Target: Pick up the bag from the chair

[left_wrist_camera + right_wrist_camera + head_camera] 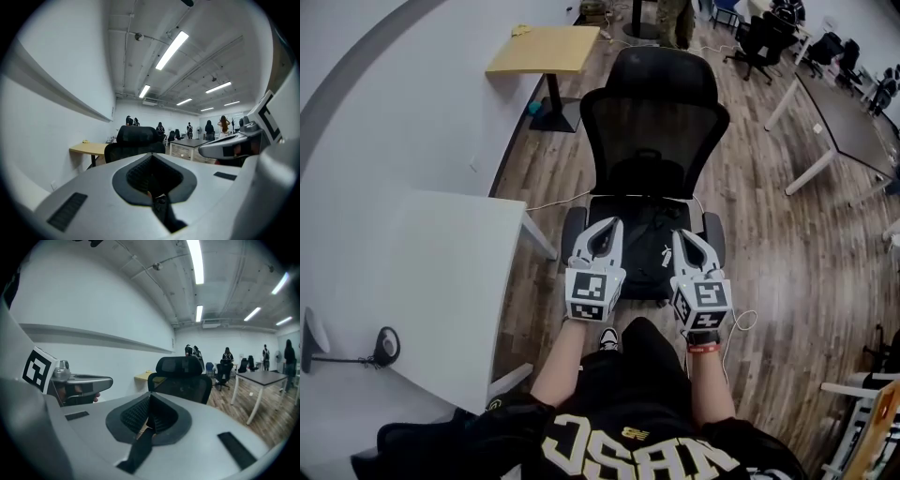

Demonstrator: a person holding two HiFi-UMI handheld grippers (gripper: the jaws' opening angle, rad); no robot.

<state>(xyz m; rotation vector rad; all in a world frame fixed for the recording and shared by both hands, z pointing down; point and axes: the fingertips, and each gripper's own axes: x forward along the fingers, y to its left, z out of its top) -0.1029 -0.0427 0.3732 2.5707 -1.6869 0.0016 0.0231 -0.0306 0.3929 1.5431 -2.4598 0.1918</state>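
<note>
You hold both tools low over the black chair (654, 112), with the bag (645, 246) under them. The bag is black and lies on the seat, between the two armrests. From the head view you cannot tell if it is already off the seat. Its top is dark and nothing inside it shows.

Your left tool (609, 230) is at the left side of the bag. In the left gripper view, the jaws of the left tool (154, 199) are pressed together, and a black strap (165, 216) is caught between them and runs down toward the camera. Your right tool (682, 239) is at the right side of the bag. In the right gripper view, the right tool (147, 425) is also closed, with a black strap (136, 453) pinched between the jaws in the same way.

The chair stands just beside the right edge of the white tabletop (422, 272), near its far right corner. A smaller wooden tabletop (546, 47) is farther away, beyond the chair's back and to its left, against the wall. Both gripper views look over the chair back (136, 140) (183, 380) into a long room with more desks and some persons far away.
</note>
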